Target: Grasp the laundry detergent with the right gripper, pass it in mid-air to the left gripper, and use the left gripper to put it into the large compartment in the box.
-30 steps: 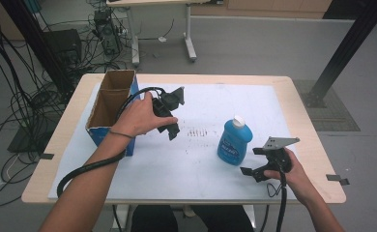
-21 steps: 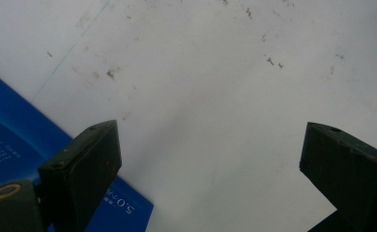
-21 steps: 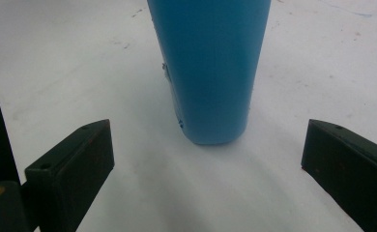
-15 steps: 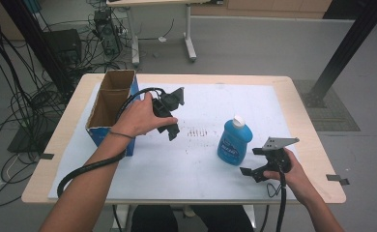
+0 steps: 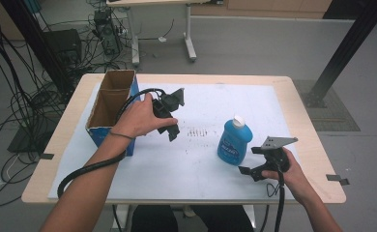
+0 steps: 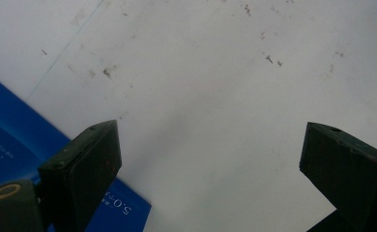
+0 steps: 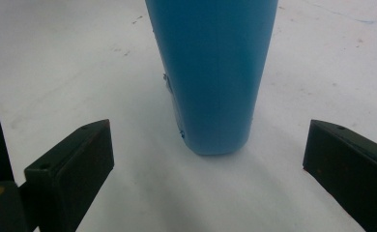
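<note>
upright blue plastic bottle with white cap (image 5: pixel 234 140) stands mid-table, just ahead of the right gripper (image 7: pixel 208 159), jaws spread, apparently lined up to grasp. left gripper (image 5: pixel 169 116) hovers spread beside the open cardboard box (image 5: pixel 110 104).

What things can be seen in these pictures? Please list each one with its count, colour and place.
bottle: 1, blue with a white cap, upright on the sheet, right of centre, just ahead of the right gripper's jaws
cardboard box: 1, brown inside and blue outside, open at the top, near the left edge of the table
white sheet: 1, white with small dark marks, covers most of the table top
table: 1, light wood, centre of the high view
second table: 1, white legs, on the floor behind
cables: many, black, on the floor at the left
left gripper: 1, black, jaws open over the sheet beside the box
right gripper: 1, black, jaws open, low on the sheet
</note>
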### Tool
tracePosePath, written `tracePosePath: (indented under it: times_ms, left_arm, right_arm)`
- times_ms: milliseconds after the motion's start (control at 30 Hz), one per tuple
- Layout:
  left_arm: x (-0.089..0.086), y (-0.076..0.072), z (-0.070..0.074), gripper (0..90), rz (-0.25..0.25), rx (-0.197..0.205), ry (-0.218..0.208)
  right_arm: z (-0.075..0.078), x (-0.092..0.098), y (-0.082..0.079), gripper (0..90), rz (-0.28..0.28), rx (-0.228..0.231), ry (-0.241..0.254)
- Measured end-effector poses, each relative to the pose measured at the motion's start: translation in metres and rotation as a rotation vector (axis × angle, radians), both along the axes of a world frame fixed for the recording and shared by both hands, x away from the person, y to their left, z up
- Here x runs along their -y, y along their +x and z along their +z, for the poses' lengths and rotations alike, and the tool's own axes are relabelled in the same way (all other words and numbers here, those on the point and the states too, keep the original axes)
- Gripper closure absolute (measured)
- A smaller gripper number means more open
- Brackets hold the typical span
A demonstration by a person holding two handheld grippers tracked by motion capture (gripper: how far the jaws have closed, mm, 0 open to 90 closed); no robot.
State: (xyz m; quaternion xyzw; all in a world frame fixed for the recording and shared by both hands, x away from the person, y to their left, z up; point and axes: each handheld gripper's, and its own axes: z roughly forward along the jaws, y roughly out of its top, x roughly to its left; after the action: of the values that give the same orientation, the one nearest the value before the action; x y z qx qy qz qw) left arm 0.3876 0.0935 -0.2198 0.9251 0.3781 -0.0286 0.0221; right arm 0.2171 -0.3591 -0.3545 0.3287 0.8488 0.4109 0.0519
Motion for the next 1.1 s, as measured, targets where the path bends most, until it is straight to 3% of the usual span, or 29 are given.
tracePosePath:
  times_ms: [1100]
  left_arm:
    - [-0.003,-0.005,-0.002,8.1,-0.004,0.005,-0.013]
  right_arm:
    - [-0.024,-0.013,0.003,3.7,-0.011,0.068,0.081]
